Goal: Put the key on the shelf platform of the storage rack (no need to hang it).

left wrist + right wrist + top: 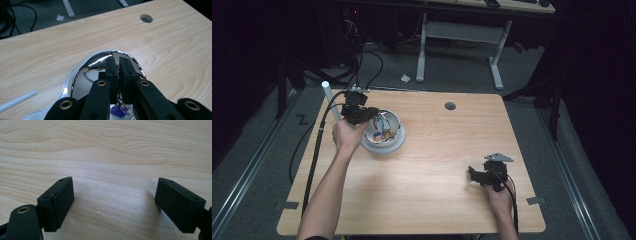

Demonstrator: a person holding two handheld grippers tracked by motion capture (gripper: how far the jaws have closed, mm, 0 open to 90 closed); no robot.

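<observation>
Bowl (384, 136), shiny and set on the desk (437, 165) at its left side, has the left claw (117, 65) pinched nearly shut over its rim, so a careless tug could tip it and spill the small bits inside, while the right claw (113, 202) idles wide open and empty.

left gripper (371, 116) over bowl (398, 141)

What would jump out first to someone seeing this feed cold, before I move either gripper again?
The shiny metal bowl on the left half of the wooden table draws the eye first, with small coloured items inside. The left gripper sits right over it, jaws nearly together at the bowl's rim. Far off at the table's right front, the right gripper rests with jaws wide apart over bare wood.
</observation>
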